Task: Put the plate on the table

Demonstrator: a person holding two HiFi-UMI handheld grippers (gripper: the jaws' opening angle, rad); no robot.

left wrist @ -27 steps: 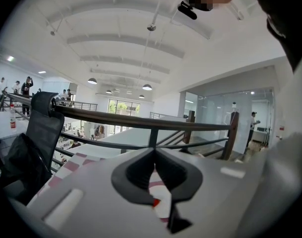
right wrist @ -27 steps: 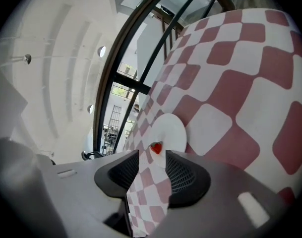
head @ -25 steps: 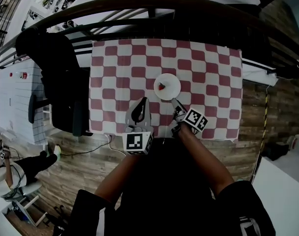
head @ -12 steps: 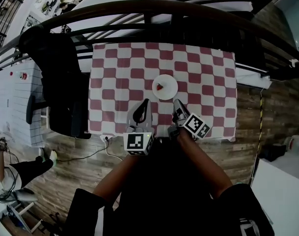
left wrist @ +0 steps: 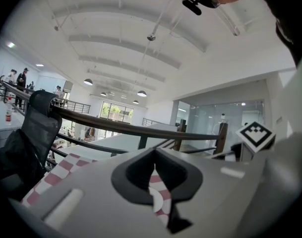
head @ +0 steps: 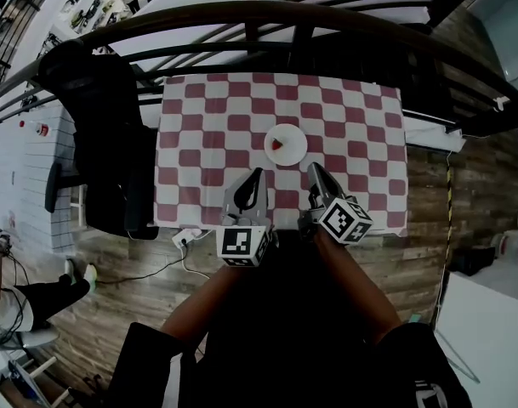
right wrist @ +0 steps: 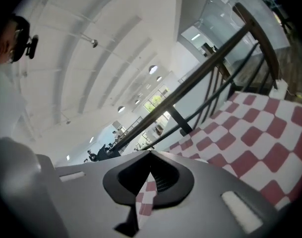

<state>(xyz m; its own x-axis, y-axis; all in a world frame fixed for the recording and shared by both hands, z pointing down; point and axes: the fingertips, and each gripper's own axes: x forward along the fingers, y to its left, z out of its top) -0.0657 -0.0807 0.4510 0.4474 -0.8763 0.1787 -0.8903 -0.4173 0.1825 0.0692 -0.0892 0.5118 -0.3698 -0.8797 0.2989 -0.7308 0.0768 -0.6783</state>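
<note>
The right gripper [head: 314, 172] had its two jaws pressed together, having just been closing, and nothing was caught between them; in the right gripper view only a narrow slit remained below the meeting tips, and red and white checks showed through it. The left gripper [head: 256, 175] likewise had its jaws closed tip to tip and empty, with a sliver of the same checks visible through its slit. Both grippers pointed away from the person over the near edge of the table [head: 199, 117], side by side but apart, the right marker cube [head: 344, 220] and the left marker cube [head: 243, 246] sitting at their rear ends in front of the person's bare forearms [head: 361, 287]. Just beyond the two tips, touching neither of them, the small white plate [head: 288, 147] lay flat on the checked tablecloth [head: 352, 117], near the middle of the table and a little closer to the right gripper, with a small red object [head: 276, 144] resting on its left part. A dark curved railing [head: 267, 11] ran past the far side of the table, a black office chair [head: 105, 134] stood against the table's left edge, and wooden floor [head: 139, 287] spread around the near side
</note>
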